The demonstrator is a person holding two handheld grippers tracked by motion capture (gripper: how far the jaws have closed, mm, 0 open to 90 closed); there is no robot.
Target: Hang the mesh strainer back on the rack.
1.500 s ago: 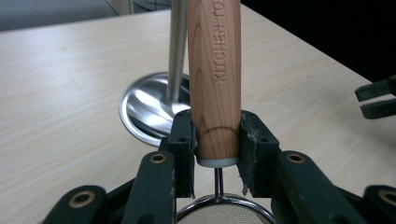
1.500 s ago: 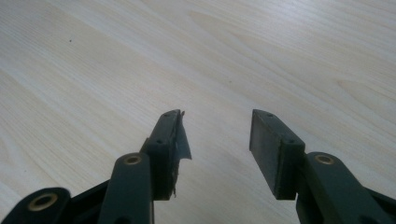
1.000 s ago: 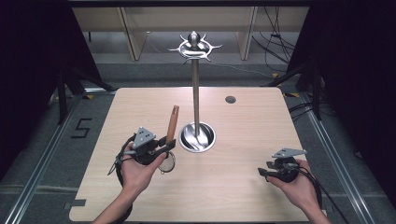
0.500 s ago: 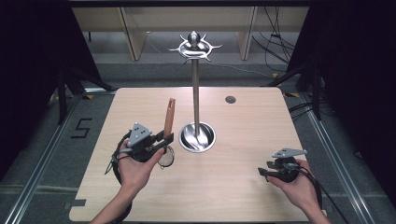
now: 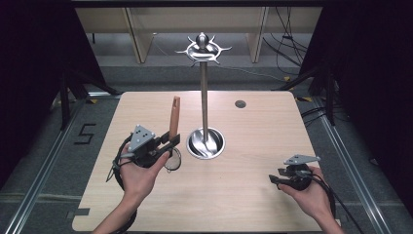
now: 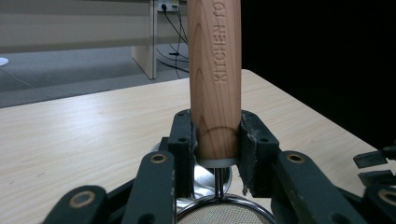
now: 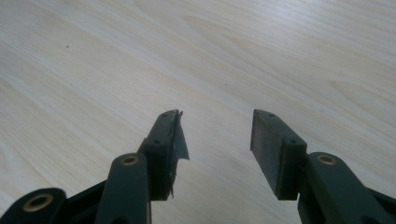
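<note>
Left of the steel rack [image 5: 204, 97] on the table [image 5: 253, 195], the left hand-held gripper [image 5: 170, 141] clamps a wooden-handled strainer [image 6: 215, 84] upright; the right hand-held gripper [image 7: 217, 140] rests with jaws wide.

Reddish-brown wood-grained strainer handle [image 6: 215, 79]

We are lifting the left gripper [image 5: 168, 141] with the strainer [image 5: 174, 127] clamped in it: its wooden handle [image 5: 174, 116] is swinging from a rightward lean to nearly upright, left of centre in the high view. Its tip is climbing higher in the frame, and the mesh ring [image 5: 172, 160] below the jaws is rising off the table [image 5: 253, 190].
</note>
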